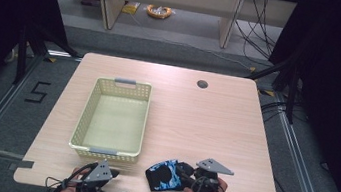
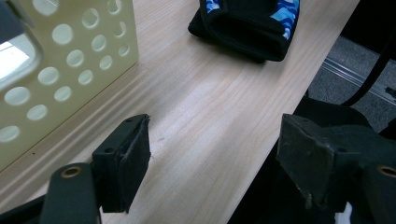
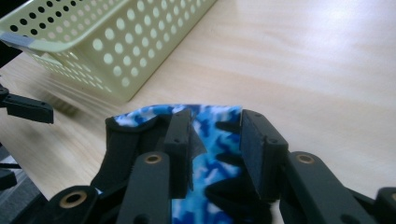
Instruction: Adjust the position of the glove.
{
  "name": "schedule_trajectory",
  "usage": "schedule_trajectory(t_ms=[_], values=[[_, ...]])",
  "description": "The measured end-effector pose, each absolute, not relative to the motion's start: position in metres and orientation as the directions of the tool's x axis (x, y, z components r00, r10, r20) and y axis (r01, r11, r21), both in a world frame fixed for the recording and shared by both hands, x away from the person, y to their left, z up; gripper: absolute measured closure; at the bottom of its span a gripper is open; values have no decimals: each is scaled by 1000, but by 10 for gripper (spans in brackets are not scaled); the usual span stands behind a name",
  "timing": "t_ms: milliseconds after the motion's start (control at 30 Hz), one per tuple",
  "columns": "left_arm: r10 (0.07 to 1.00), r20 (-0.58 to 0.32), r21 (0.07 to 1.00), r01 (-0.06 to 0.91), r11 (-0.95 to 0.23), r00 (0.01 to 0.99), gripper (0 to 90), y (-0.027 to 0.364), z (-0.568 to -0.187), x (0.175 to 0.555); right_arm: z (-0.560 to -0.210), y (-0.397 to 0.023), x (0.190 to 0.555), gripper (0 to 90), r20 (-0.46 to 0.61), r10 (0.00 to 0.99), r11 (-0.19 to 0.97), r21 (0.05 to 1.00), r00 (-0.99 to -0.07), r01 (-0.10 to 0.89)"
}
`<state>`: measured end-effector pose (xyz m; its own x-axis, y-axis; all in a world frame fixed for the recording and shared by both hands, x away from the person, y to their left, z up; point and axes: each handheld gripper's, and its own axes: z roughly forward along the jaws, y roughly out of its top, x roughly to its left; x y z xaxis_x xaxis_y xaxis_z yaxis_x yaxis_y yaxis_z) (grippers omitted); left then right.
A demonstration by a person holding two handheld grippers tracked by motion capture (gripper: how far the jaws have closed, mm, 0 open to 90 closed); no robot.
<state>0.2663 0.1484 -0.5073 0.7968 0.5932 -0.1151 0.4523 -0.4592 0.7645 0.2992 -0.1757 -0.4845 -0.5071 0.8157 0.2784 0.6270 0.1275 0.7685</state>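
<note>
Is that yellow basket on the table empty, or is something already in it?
Empty. The high view shows the basket's bare floor with nothing inside; the blue and black cloth lies outside it on the table, by the right gripper.

From overhead you look forward and down on the whole table (image 1: 195, 119). Your two gripper cameras skim low and close across it, both catching the basket (image 2: 70, 65) and the folded cloth (image 3: 210, 140).

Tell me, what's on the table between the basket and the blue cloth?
Nothing. In the high view, bare wood lies between the basket and the cloth; the right gripper view shows the same bare gap.
</note>
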Motion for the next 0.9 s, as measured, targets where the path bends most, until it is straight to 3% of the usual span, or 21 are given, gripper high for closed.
schedule_trajectory(t_ms=[200, 900], values=[[601, -186, 759, 502, -415, 777, 283, 145, -509, 271, -483, -197, 305, 640, 245, 807, 198, 746, -538, 636], [568, -111, 757, 439, -483, 816, 479, 93, -501, 306, -500, -193, 322, 674, 289, 733, 304, 670, -615, 677]])
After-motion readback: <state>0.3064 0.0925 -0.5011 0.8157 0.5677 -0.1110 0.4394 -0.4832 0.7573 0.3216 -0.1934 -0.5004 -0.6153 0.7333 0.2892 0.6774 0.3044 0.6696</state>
